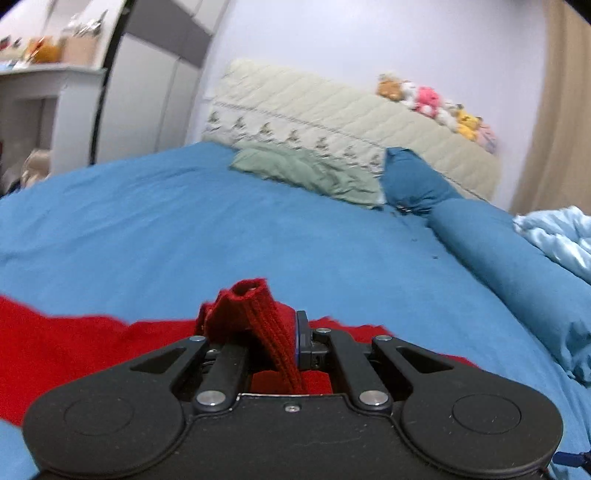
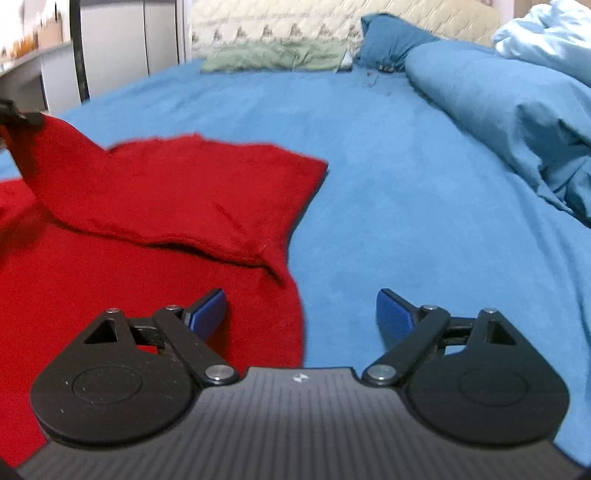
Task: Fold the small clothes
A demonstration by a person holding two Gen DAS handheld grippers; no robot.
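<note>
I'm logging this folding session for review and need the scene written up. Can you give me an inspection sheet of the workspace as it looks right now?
Surface: bed with blue sheet, mostly bare.
Job's things: red knit garment on the sheet, one part lifted and drawn over the rest.
Clutter: green pillow, dark blue pillow, blue duvet and pale blue blanket piled at one side.
Grippers: left gripper shut on a ribbed edge of the red knit garment; right gripper open, over the garment's edge, holding nothing.
Cables: nothing seen.
Surroundings: quilted headboard topped with plush toys, white wardrobe, cluttered shelf, beige curtain.
</note>
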